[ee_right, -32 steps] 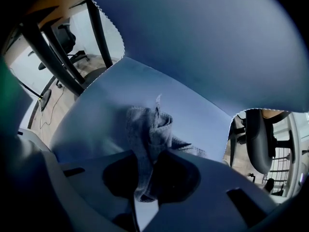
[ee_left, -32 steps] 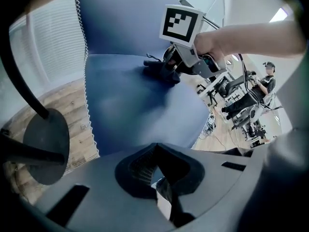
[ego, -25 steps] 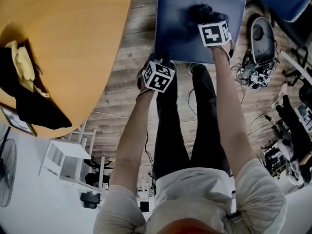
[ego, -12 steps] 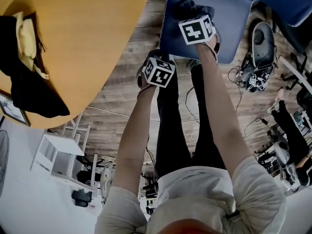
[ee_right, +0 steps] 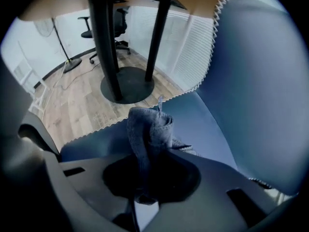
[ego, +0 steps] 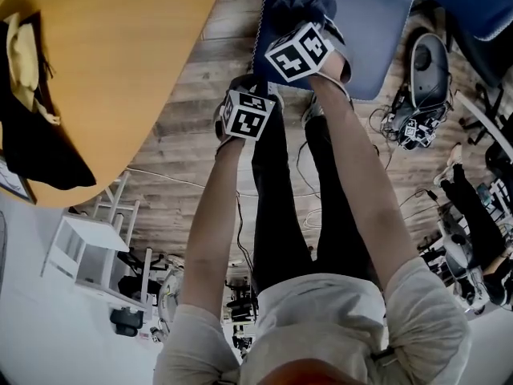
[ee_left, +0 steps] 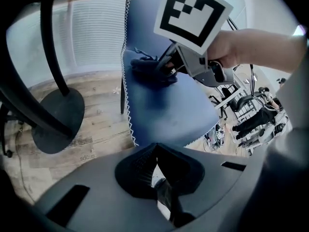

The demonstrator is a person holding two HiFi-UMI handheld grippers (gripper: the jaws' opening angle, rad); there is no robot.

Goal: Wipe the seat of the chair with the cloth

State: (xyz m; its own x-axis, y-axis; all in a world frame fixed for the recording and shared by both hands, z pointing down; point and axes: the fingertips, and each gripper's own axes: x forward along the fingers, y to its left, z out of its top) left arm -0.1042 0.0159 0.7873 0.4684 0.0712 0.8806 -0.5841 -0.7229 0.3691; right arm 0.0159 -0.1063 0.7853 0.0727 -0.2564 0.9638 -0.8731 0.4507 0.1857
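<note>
1. Gripping the cloth, the right gripper has its jaws clenched on a bunched fold of the blue-grey fabric.
2. Cloth position: it lies on the chair seat, pressed down near the seat's zigzag-stitched side edge, with the loose end standing up past the jaws.
3. The left gripper has its jaws pressed together with nothing between them.
4. Left gripper position: off the seat, just beside the seat's front corner and above the wooden floor.
5. The left gripper view shows the right gripper's tips resting on the seat with the cloth bunched beneath them.
6. The blue backrest rises from the seat's far side.
7. An orange table stands beside the seat's stitched edge. Its dark round base rests on the floor beyond that edge.
</note>
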